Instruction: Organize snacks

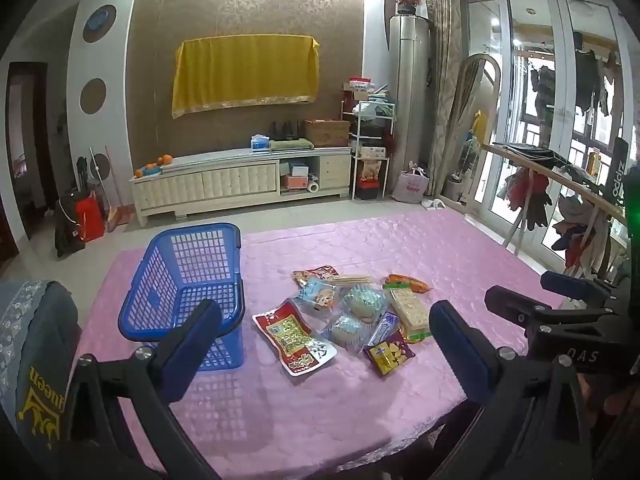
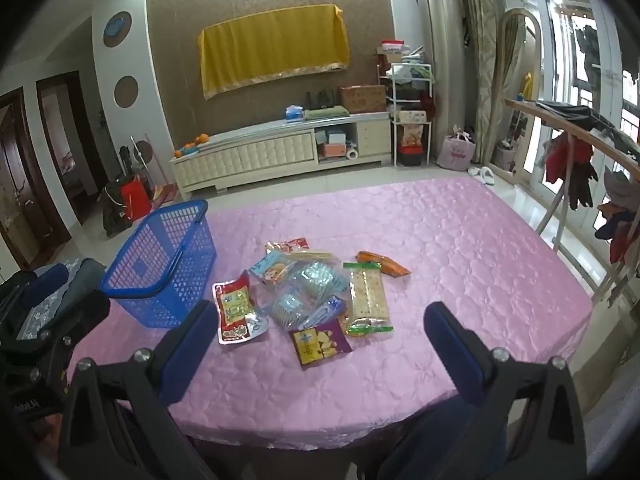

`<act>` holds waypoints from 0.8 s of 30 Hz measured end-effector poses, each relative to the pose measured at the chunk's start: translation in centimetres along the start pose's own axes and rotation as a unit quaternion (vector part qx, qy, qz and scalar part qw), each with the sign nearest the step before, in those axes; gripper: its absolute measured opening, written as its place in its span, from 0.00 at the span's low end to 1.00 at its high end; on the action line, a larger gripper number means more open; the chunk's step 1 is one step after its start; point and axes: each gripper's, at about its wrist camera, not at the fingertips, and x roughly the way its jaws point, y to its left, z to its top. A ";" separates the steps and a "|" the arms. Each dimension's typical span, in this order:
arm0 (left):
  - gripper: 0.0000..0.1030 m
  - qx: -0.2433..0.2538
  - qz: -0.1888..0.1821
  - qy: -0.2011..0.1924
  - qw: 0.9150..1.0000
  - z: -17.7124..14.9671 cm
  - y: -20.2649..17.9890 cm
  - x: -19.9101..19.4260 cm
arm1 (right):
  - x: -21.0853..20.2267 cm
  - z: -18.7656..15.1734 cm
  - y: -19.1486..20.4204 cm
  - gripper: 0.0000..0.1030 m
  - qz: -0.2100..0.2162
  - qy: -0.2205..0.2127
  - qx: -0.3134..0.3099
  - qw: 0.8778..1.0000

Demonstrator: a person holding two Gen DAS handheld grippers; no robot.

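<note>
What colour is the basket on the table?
Blue, with a lattice wall; the basket shows best in the left wrist view.

Blue lattice basket point(image 1: 182, 280) centre-left; pink embossed floral tablecloth point(image 1: 420, 248); red-and-yellow packet point(image 1: 294, 336) centre; purple-and-yellow packet point(image 1: 389, 354); yellow cloth point(image 1: 244, 68) upper centre.

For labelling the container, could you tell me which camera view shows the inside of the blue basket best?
The left wrist view: the blue basket is nearer, its mesh floor visible. The right wrist view shows it smaller, off left.

Left tool point(image 1: 324, 320) and right tool point(image 2: 320, 320) both gape wide, tilted downward.
</note>
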 end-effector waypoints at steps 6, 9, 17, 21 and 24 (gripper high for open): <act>1.00 -0.004 0.001 0.001 1.000 -0.1 0.2 -0.1 | -0.1 0.0 0.1 1.00 0.003 0.000 -0.001 1.000; 1.00 -0.008 0.001 0.002 1.000 -0.1 0.5 -0.2 | -0.2 0.0 0.2 1.00 0.004 0.002 -0.002 1.000; 1.00 -0.014 0.002 -0.004 1.000 0.1 1.0 -0.6 | -0.2 0.0 0.6 1.00 0.008 0.006 -0.004 1.000; 1.00 -0.016 0.001 -0.003 1.000 0.0 1.2 -0.5 | -0.2 0.0 0.7 1.00 0.009 0.005 -0.004 1.000; 1.00 -0.018 0.000 -0.001 1.000 0.0 1.4 -0.5 | -0.2 0.0 0.8 1.00 0.009 0.008 -0.004 1.000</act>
